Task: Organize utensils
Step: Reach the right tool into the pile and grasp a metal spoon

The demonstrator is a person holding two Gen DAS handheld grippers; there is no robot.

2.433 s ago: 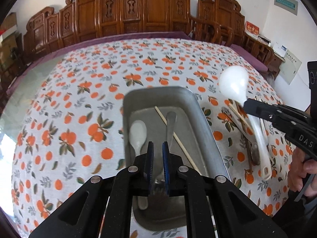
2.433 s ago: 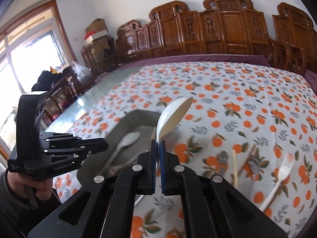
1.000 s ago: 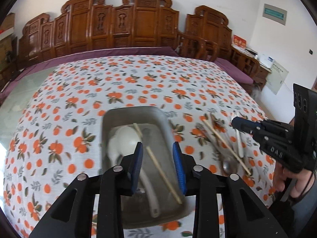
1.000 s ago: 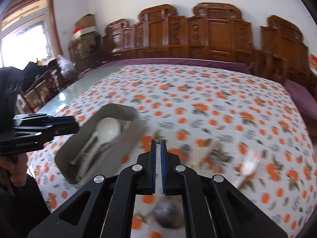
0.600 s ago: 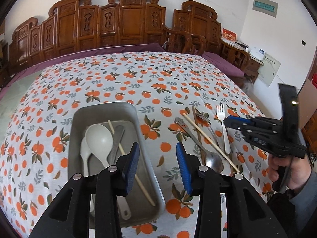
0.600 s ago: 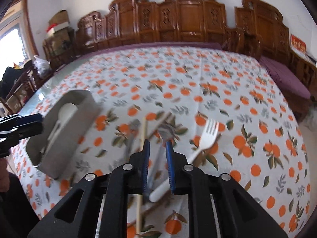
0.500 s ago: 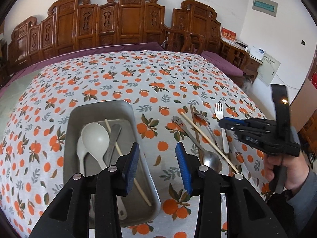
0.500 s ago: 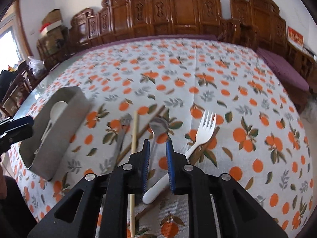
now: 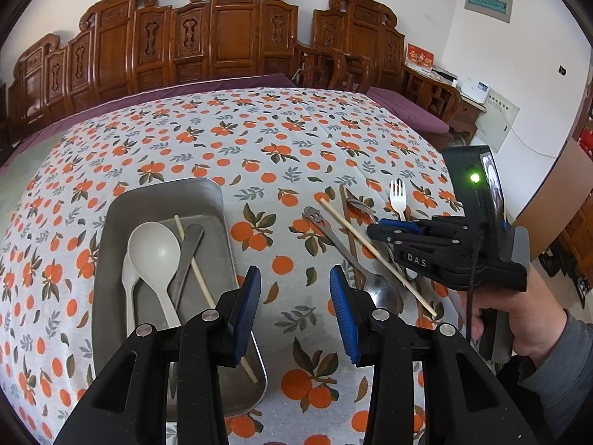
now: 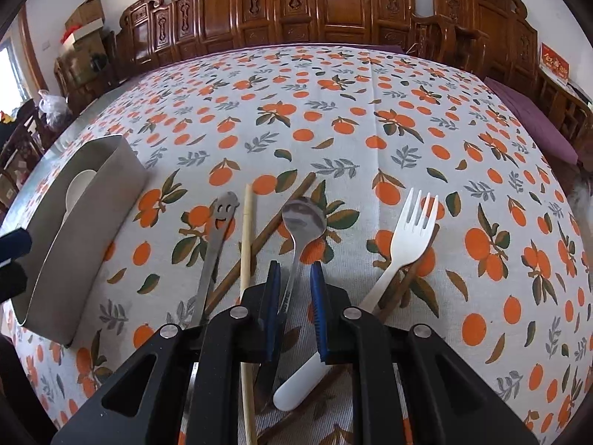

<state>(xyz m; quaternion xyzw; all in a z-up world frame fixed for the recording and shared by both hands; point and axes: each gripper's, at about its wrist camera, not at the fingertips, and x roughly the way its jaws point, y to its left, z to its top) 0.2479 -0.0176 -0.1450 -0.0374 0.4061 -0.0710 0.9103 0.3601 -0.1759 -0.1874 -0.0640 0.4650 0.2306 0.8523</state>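
Observation:
A metal tray [image 9: 111, 222] holds a large white spoon [image 9: 153, 248], a smaller white spoon, a metal utensil handle and a pale chopstick [image 9: 207, 293]. My left gripper [image 9: 294, 304] is open and empty just right of the tray. My right gripper [image 10: 294, 282] is open, low over loose utensils, its fingers either side of the handle of a metal spoon [image 10: 304, 218]. Beside that lie a white fork [image 10: 407, 237], a smiley-handled metal utensil [image 10: 218, 230], a pale chopstick [image 10: 246, 237] and brown chopsticks [image 10: 274, 222]. The tray [image 10: 85, 237] is at the left.
The table wears a white cloth with orange fruit print [image 9: 259, 141]. Carved wooden chairs [image 9: 222, 37] line the far side. The right gripper body and the hand holding it [image 9: 463, 248] sit over the loose utensils in the left wrist view.
The right gripper dropped the large white spoon into the tray, swung right over the loose utensils, opened and came down around the metal spoon's handle. The left gripper opened and shifted right.

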